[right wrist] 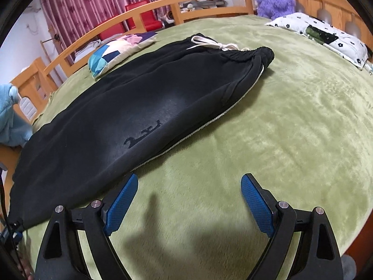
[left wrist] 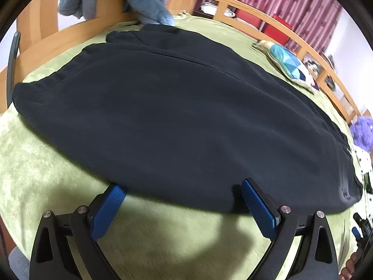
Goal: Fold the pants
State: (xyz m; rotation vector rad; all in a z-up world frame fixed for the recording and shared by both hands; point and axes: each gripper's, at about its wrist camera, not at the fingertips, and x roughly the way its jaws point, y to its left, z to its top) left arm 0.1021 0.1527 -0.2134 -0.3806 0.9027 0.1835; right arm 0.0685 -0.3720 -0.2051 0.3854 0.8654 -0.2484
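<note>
Black pants (left wrist: pixel 177 121) lie flat on a green blanket (left wrist: pixel 46 175), folded lengthwise with one leg on the other. In the right wrist view the pants (right wrist: pixel 130 107) show a white drawstring (right wrist: pixel 209 43) at the far waistband. My left gripper (left wrist: pixel 183 187) is open and empty, its blue pads at the pants' near edge. My right gripper (right wrist: pixel 188 182) is open and empty over bare blanket (right wrist: pixel 291 140), just right of the pants' near edge.
A patterned cushion (right wrist: pixel 116 51) lies beyond the pants. A white flowered pillow (right wrist: pixel 326 37) and a purple plush toy (right wrist: pixel 275 0) sit by the wooden bed rail (right wrist: pixel 144 11). Light blue cloth (left wrist: pixel 149 2) hangs over the bed's wooden end.
</note>
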